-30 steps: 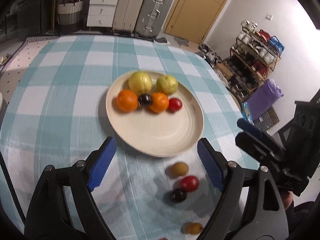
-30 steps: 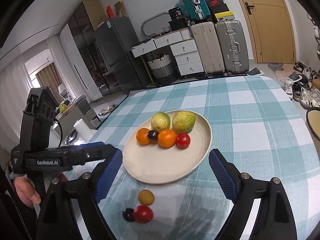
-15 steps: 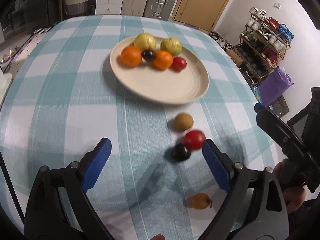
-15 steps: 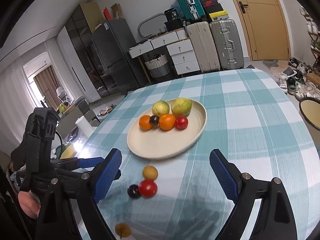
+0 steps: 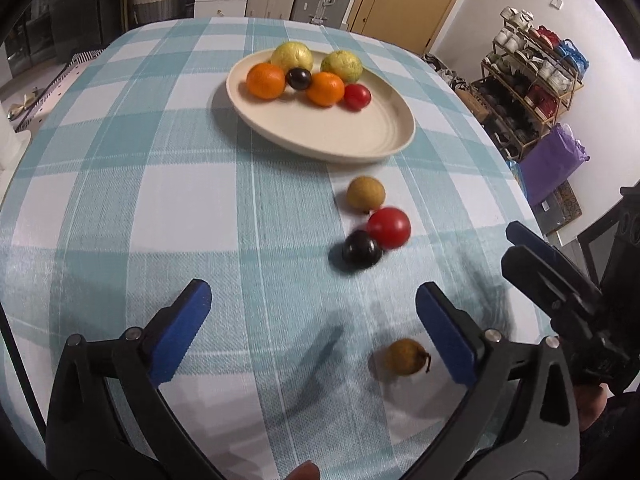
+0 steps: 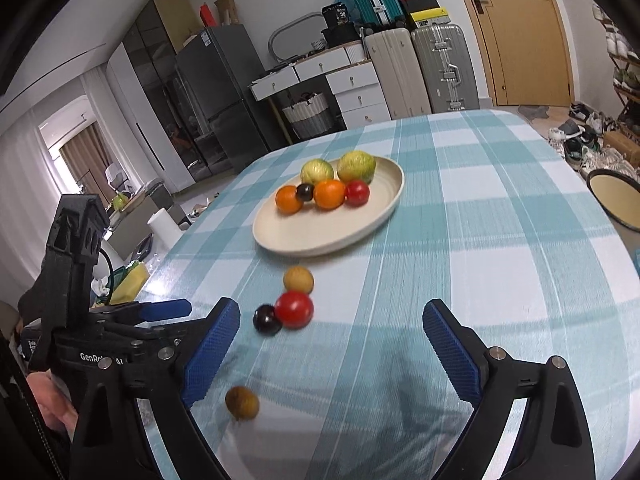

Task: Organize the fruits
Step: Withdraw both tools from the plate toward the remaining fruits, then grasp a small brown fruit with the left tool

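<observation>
On the plate (image 5: 384,136), six fruits counted, four loose fruits (image 5: 389,227) noted on the table (image 5: 160,208) nearby, left tongs (image 5: 312,326) and right tongs (image 6: 332,344) spread wide, nothing held.

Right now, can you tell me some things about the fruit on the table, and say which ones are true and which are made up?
1. The plate holds six fruits. True.
2. Four fruits lie on the tablecloth off the plate. True.
3. The left hand-held gripper is squeezing the red fruit. False: it is open and holds nothing.
4. The dark fruit touches the red fruit. True.
5. The right hand-held gripper is shut. False: it is wide open.
</observation>
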A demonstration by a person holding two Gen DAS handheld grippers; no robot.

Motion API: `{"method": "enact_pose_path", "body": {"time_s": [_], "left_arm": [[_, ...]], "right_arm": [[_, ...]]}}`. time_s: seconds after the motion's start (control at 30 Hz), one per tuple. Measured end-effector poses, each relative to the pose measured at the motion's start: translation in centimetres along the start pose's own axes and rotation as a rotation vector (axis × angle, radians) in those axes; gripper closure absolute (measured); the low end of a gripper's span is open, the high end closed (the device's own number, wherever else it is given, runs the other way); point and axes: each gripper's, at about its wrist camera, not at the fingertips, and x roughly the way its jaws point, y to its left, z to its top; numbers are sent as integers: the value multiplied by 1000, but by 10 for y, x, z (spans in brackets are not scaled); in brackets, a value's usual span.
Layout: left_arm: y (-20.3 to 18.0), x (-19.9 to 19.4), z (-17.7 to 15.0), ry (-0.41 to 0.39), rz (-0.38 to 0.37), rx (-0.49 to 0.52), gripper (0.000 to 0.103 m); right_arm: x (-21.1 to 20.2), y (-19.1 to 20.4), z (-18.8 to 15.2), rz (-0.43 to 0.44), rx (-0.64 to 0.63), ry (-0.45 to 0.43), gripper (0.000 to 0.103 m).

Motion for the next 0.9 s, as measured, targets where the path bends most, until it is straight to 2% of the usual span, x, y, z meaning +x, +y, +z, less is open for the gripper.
{"method": "enact_pose_path", "body": {"time_s": [0.33,0.63,0.87,0.9], "left_arm": [[-14,3,-19,29,-41,30,1],[-29,8,-29,50,-42,86,1],[-34,5,-33,44,-105,102,3],[-34,4,-34,41,-118,101,6]], "right_arm": [[-9,1,-13,-12,5,-4,7],[-15,-3,-20,-26,11,-5,6],[-16,-3,-22,-28,10,0,6],[-16,-3,-22,-28,11,0,6]]}}
